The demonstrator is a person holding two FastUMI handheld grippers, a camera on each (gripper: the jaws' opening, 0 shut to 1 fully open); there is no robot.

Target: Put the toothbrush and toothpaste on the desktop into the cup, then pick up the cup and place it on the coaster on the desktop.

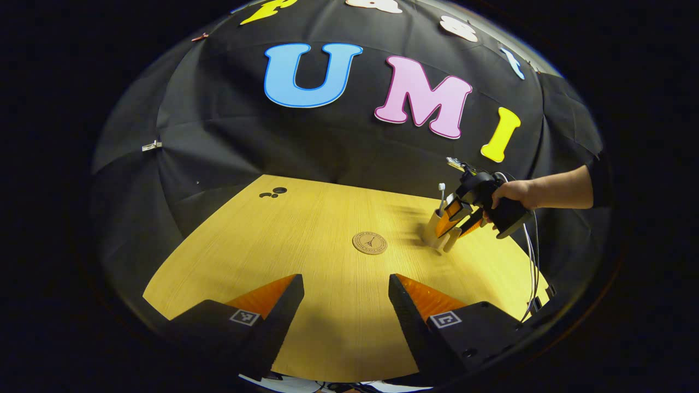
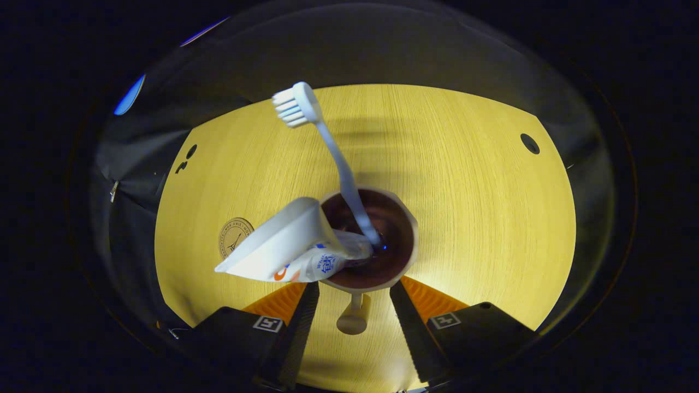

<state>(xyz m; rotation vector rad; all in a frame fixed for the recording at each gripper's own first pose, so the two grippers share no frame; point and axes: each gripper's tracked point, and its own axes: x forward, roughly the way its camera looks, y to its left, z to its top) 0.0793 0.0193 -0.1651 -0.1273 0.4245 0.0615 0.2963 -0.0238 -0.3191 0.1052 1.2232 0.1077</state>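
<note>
Both sets of jaws stand apart, nothing pinched in either. Left gripper (image 1: 346, 297): my fingers are spread wide over bare desktop (image 1: 327, 327), with the round coaster (image 1: 369, 243) ahead of them and a little to the right, nothing on it.

Right gripper (image 2: 349, 305): I'm looking steeply down into the cup (image 2: 407, 240). Its handle (image 2: 354, 319) sits in the gap between my fingers; whether either finger touches it I cannot tell from here. The cup's rim is just past my fingertips.

Toothbrush (image 2: 338, 164) stands in the cup, bristle head up and leaning away from me. Toothpaste (image 2: 284, 245) is also in the cup, its flat crimped end sticking out over the rim to the left, above my left finger. In this view the coaster (image 2: 235, 236) lies left of the cup, partly behind the toothpaste, clearly apart from the cup.

From the left gripper view, the right gripper (image 1: 461, 215) is held by a hand (image 1: 510, 192) on the right side of the desk, tilted down at the cup (image 1: 435, 229). The toothbrush (image 1: 441, 197) pokes up out of it. Cup sits on the desktop, right of the coaster, not on it.
</note>
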